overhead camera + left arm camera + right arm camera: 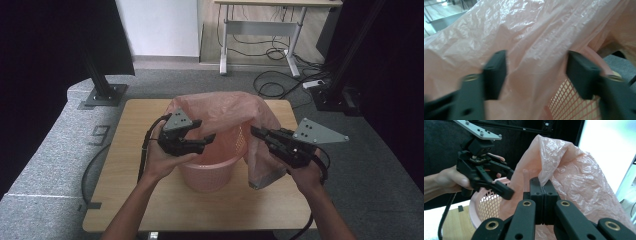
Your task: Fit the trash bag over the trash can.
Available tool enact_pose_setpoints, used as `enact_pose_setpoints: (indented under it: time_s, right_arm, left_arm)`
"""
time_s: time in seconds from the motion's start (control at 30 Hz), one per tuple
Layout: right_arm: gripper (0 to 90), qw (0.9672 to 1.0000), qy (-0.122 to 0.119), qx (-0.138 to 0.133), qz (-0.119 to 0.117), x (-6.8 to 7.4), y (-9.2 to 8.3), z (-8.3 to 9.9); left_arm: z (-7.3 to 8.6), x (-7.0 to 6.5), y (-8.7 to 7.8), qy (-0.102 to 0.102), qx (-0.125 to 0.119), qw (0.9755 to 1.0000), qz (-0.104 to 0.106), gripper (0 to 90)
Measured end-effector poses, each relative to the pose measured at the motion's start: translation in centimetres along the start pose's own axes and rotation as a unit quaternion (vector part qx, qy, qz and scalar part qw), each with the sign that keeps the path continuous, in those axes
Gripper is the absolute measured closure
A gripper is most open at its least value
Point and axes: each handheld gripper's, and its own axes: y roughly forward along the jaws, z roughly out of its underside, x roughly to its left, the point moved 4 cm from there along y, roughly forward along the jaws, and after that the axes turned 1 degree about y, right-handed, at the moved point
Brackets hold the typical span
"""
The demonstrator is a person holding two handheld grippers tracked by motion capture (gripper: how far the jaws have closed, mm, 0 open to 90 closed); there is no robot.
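Observation:
A pink mesh basket (207,175) stands in the middle of the wooden table (135,195). A thin pink plastic bag (225,112) is draped over it and hangs down its right side. My right gripper (254,131) is shut on the bag's upper edge at the basket's right; the film (574,170) rises out of the closed jaws (543,186). My left gripper (206,131) hovers over the basket's left rim, open. Its jaws (536,67) stand apart with crinkled bag film (524,30) just beyond them and the basket mesh (564,100) below.
The basket's rim (477,195) sits under the left gripper (510,182). Black frame posts stand on the grey floor at the back left (102,90) and back right (340,95). A desk (260,25) with loose cables (280,85) lies behind the table.

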Motion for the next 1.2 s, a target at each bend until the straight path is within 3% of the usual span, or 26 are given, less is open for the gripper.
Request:
enact_pose_setpoints:
  time_s: [0.1,0.37,0.6,0.8,0.87,1.0,1.2]
  right_arm:
    - [88.6,1.0000,0.002,-0.002,-0.003,0.0,0.0,0.0]
    - [88.5,0.9999,0.012,0.001,-0.007,-0.2,-0.1,0.9]
    - [88.2,0.9997,0.023,0.008,-0.002,-0.9,-1.1,2.2]
    - [82.8,0.9991,0.041,0.010,0.005,-1.5,-1.8,3.3]
    - [79.0,0.9987,0.048,0.015,0.008,-1.6,-1.7,3.8]
    - [67.8,0.9982,0.054,0.022,0.015,-1.5,-1.6,5.0]
    - [44.9,0.9963,0.070,0.025,0.043,-0.9,-1.6,6.9]
  left_arm:
    - [-0.1,0.0,0.2,-0.001,0.006,0.9999,-0.010,57.9]
    - [-0.2,0.1,-0.1,-0.015,0.003,0.9998,0.008,87.1]
    - [0.5,-0.4,-0.8,-0.022,-0.004,0.9990,0.039,89.6]
    - [0.9,-0.7,-1.4,-0.043,-0.020,0.9962,0.073,89.7]
    - [0.9,-0.9,-1.5,-0.052,-0.025,0.9944,0.088,89.8]
    - [1.1,-1.5,-1.8,-0.050,-0.024,0.9929,0.105,89.7]
    - [1.4,-1.4,-1.8,-0.057,-0.022,0.9928,0.103,89.7]
